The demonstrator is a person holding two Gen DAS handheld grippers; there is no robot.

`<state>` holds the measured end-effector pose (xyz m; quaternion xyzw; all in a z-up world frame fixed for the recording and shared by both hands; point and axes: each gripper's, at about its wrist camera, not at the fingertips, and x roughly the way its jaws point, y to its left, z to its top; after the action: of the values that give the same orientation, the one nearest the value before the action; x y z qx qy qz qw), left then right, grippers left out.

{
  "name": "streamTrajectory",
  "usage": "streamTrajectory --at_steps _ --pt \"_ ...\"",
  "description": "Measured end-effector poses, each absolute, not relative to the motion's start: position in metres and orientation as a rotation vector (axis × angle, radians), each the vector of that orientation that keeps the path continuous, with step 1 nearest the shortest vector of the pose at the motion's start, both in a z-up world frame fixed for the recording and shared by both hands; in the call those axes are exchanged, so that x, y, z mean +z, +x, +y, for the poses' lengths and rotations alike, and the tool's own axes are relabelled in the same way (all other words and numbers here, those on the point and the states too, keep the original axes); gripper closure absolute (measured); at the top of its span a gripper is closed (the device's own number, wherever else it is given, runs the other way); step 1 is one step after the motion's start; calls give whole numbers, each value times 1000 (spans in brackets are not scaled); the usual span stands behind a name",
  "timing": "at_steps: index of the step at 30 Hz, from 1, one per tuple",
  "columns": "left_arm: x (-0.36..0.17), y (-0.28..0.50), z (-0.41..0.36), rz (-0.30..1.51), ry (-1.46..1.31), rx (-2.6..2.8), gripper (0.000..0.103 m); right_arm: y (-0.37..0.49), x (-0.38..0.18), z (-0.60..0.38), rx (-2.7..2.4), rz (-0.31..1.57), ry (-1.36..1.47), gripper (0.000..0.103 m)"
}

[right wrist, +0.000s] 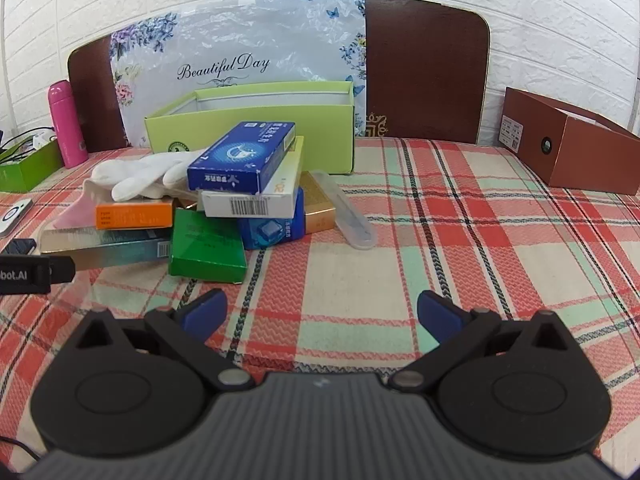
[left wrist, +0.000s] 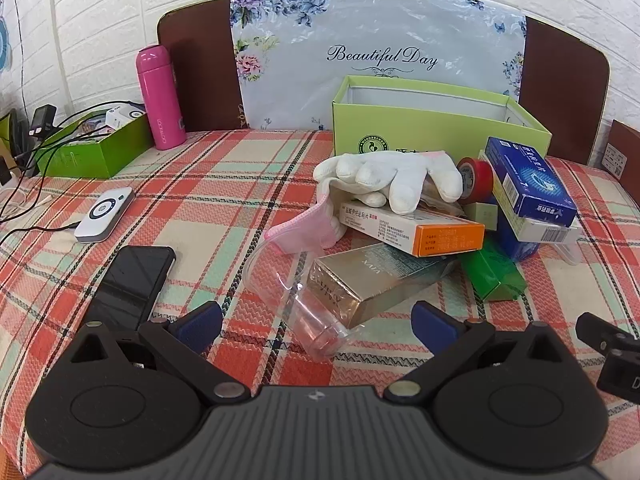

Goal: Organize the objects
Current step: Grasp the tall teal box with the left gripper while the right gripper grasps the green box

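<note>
Pile of boxes (right wrist: 224, 208) ahead-left of right claw (right wrist: 322, 312)

A home: a plaid cloth (right wrist: 460, 208) covers the surface, against a white brick-pattern wall (right wrist: 540, 8), with a pink flask (left wrist: 158, 98) and charging cables (left wrist: 52, 136)

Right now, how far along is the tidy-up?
Nothing looks done: the light green box appears empty. Nothing in hand: left gripper and right gripper are open. Left: the whole pile, including white glove, blue box, clear cup.
</note>
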<state>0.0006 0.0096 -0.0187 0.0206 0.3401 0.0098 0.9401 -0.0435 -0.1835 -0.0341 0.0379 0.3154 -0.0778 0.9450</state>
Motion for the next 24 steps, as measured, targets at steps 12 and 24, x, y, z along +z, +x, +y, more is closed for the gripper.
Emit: streamTrajectory --at_steps 12,24 --pt "-23 9 7 716 52 14 0 -36 -38 -182 -128 643 75 0" --pt "-4 -5 18 568 84 -103 0 -32 -37 -175 -45 658 93 0"
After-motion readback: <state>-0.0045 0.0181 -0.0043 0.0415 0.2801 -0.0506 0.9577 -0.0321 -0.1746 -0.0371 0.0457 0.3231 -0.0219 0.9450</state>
